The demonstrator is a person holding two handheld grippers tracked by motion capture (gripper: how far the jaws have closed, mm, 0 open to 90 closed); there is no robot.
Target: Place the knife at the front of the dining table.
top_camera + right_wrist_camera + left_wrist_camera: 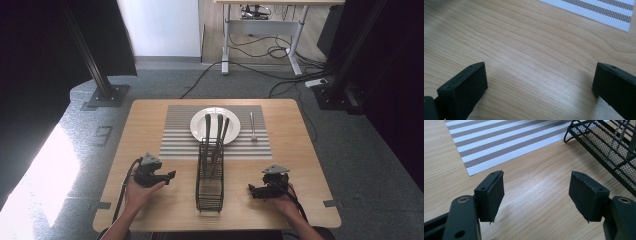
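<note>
Resting low at the near edge of the surface [150,112], left tool [159,176] toward the near left corner, right tool [260,191] toward the near right corner. Both standing released, jaws spread wide over bare wood, gripping nothing (confirmed in each gripper view: left tool [536,192], right tool [540,85]).

Standing between the two tools, at the middle of the near edge: the black wire caddy [209,192], one corner of it showing as mesh at the upper right of the left gripper view [604,142]. Holding three dark-handled utensils [216,137] upright, leaning slightly toward the far edge.

Lying toward the far edge: striped placemat [175,142], carrying a white plate [200,131] at its centre and a fork [253,127] just beside the plate, on the mat's right part.

Step in hand, as judged: opening stance ahead of a table-setting sequence, no pick started yet.

Next move, as judged: raising one tool, turning its jaws down over the caddy, closing on a single handle (the handles standing close together, so separating one cleanly matters), then lifting straight up clear of the wire.
</note>
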